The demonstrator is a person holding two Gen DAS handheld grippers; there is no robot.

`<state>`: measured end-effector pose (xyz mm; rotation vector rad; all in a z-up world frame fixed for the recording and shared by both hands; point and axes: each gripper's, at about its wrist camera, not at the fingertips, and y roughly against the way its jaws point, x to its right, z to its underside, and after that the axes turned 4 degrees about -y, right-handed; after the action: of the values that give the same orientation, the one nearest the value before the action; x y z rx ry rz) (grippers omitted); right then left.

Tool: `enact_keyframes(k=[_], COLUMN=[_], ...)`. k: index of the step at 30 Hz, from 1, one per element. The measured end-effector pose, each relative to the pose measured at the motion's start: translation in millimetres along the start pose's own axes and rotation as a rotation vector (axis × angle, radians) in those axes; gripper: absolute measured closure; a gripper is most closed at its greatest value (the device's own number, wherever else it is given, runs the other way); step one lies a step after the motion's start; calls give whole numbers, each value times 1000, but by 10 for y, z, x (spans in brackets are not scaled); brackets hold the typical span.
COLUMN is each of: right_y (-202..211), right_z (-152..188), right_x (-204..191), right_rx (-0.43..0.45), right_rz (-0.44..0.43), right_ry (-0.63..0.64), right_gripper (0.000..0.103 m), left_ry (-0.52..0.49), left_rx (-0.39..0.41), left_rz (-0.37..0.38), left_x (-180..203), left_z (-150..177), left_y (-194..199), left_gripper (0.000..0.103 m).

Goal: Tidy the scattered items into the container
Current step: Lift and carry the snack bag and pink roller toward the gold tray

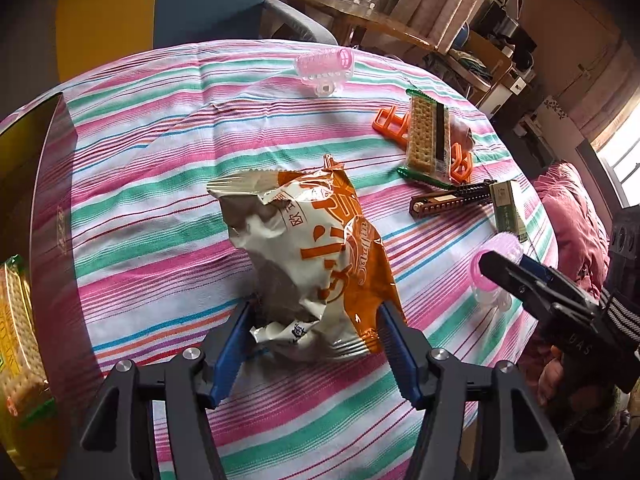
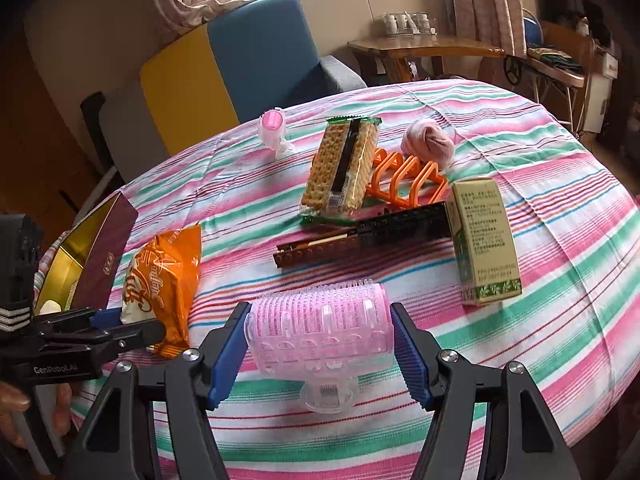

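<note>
In the left wrist view my left gripper is shut on the near end of an orange and white muffin bag, which stands tilted above the striped cloth. The maroon box with a gold inside is at the far left, with a cracker pack in it. In the right wrist view my right gripper has its blue pads against both ends of a pink hair roller on the cloth. The same bag and box lie to its left.
On the striped table lie a cracker pack, an orange rack, a brown and black comb, a green carton, a pink sock ball and a second pink roller. A blue and yellow chair stands behind.
</note>
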<state>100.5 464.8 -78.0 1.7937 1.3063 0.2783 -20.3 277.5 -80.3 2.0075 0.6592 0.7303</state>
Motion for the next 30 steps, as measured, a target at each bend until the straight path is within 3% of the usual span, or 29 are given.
enact_keyframes(k=[7, 14, 18, 25, 30], right_y=[-53, -135, -152, -130, -87], right_z=[76, 107, 124, 140, 185], right_x=[-23, -60, -63, -33, -99], right_rx=[-5, -10, -1, 14, 20], right_rz=[25, 61, 73, 87, 168], right_ry=[-11, 12, 21, 12, 71], right_gripper=[35, 33, 32, 32, 35], left_ry=[12, 67, 83, 83, 55], left_rx=[19, -14, -4, 46, 72], left_rz=[-35, -84, -73, -58, -56], left_x=[-1, -53, -78, -95, -56], left_z=[-209, -395, -429, -342, -232], left_y=[64, -110, -151, -108, -36], left_gripper=[25, 25, 25, 32, 35])
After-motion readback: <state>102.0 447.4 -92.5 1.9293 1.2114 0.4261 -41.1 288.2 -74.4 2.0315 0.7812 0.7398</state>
